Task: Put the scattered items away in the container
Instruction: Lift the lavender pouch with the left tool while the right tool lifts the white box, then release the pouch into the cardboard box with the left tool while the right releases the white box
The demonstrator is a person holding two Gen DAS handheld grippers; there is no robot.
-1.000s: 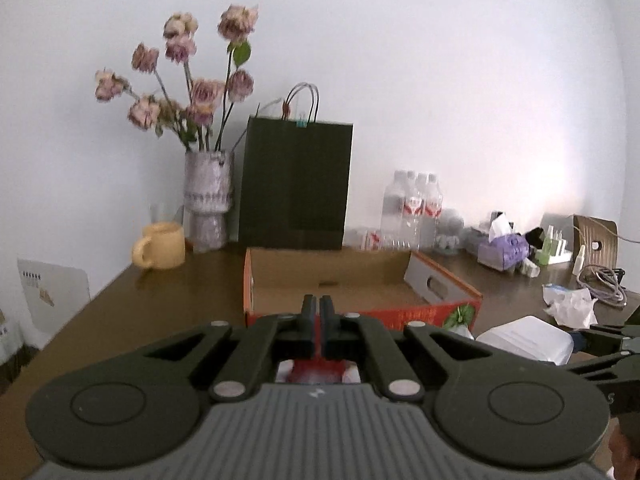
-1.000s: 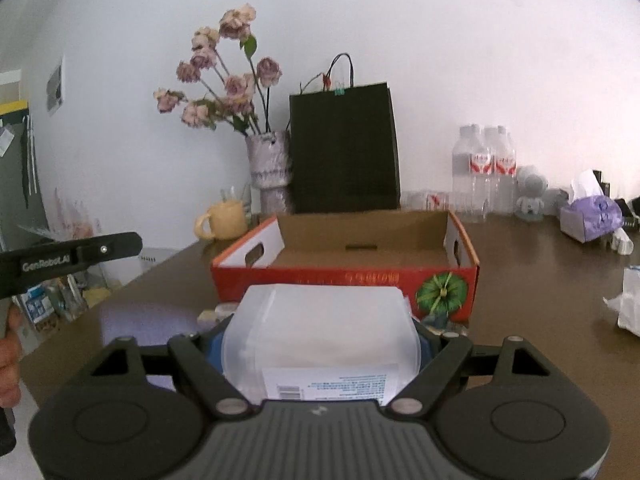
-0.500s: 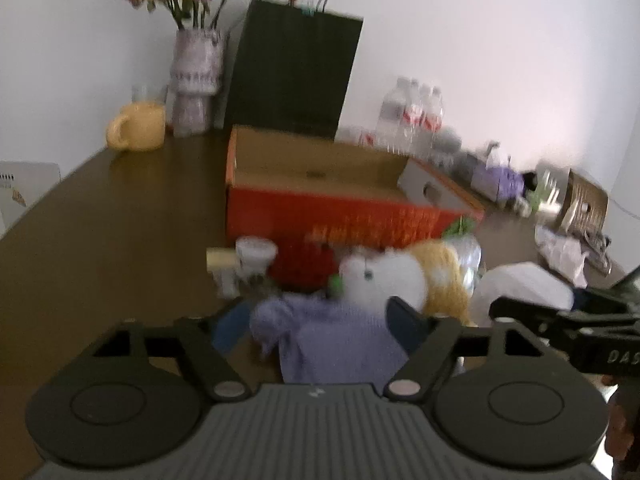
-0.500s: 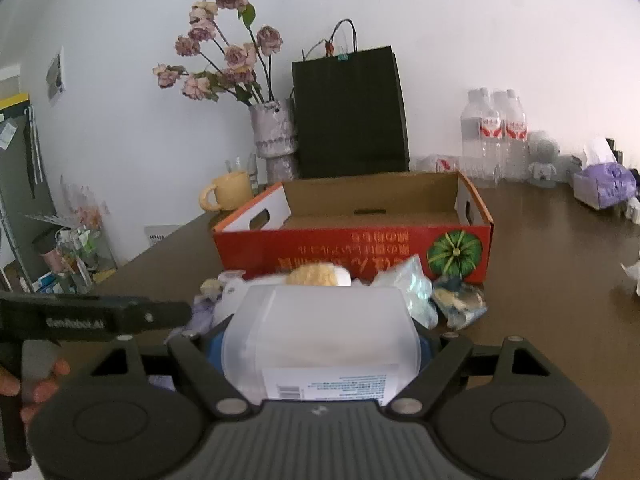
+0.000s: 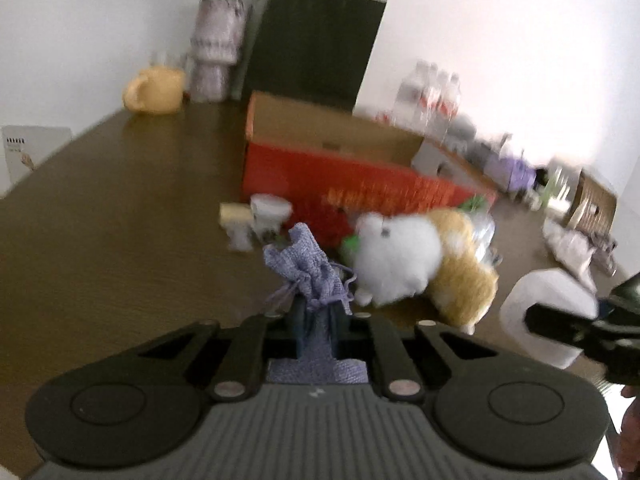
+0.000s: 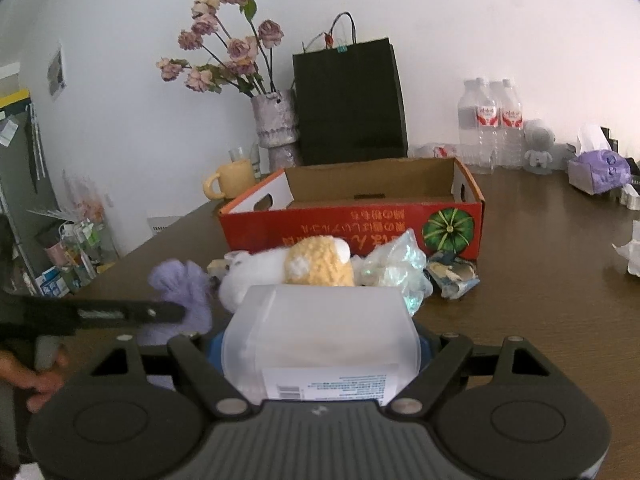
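Right wrist view: the red cardboard box [image 6: 352, 224] stands ahead of the right tongs [image 6: 320, 344], open side up; the part of its floor that shows is bare brown card. The brown surface [image 6: 540, 248] carries it. A black paper bag [image 6: 348, 100], a vase of dried flowers [image 6: 276, 128], a yellow mug [image 6: 232, 178] and water bottles [image 6: 490, 120] stand beyond the box, along the wall.

The right tongs are spread wide and clamped on a translucent plastic tub [image 6: 320, 336], one finger against each side wall. Between the tub and the box lie a white and yellow plush toy [image 6: 296, 268], a crumpled clear wrapper [image 6: 394, 268] and a small crushed packet [image 6: 452, 276], all just short of the box's front wall.

Left wrist view (blurred): the left tongs [image 5: 316, 320] are pressed together, pinching a lilac knit pouch [image 5: 308, 272] whose gathered top stands up past the fingertips. The plush toy lies just to the right of these tongs, touching or nearly touching the pouch. Small white and cream items [image 5: 256, 216] lie ahead and slightly left; their kind cannot be told.

To the left of both tongs the surface is open up to its near edge. To the right of the right tongs it is open as far as a purple tissue box [image 6: 596, 168] near the far edge.
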